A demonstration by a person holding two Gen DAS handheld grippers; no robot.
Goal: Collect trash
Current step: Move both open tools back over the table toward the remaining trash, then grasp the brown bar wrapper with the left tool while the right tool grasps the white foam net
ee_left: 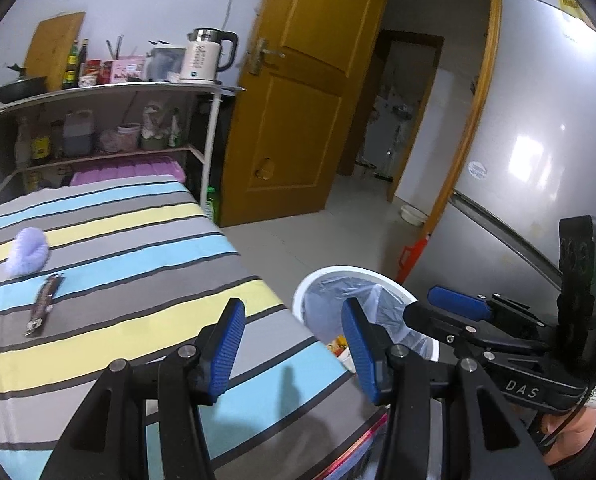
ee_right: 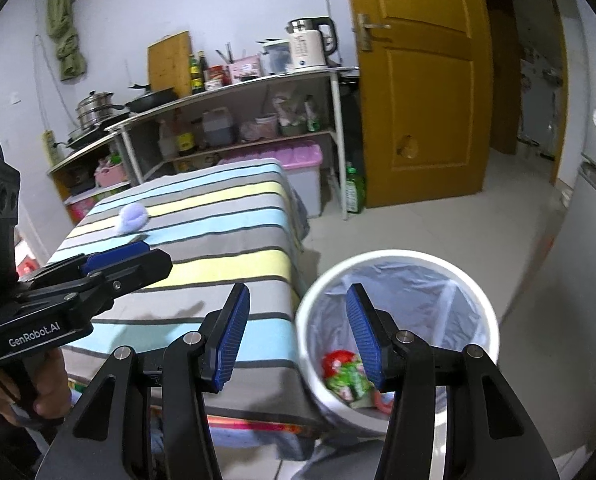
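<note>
My left gripper [ee_left: 294, 344] is open and empty, above the near edge of a table with a striped cloth [ee_left: 138, 240]. On the cloth at the left lie a dark snack wrapper [ee_left: 44, 304] and a fluffy lilac ball [ee_left: 30, 250]. A white bin [ee_left: 337, 270] with a clear liner stands on the floor beside the table. My right gripper [ee_right: 298, 332] hangs open and empty over the gap between table and bin [ee_right: 377, 258]. Red and green wrappers [ee_right: 345, 372] lie inside the bin. Each gripper shows in the other's view: the right gripper [ee_left: 419, 302] and the left gripper [ee_right: 158, 256].
A metal shelf [ee_right: 258, 80] behind the table holds a kettle [ee_right: 309, 46], bottles and pans. A pink-lidded box [ee_right: 298, 160] and a green bottle [ee_right: 353, 192] stand under it. A yellow door [ee_right: 417, 80] stands open to a hallway. A grey fridge [ee_left: 537, 140] is at the right.
</note>
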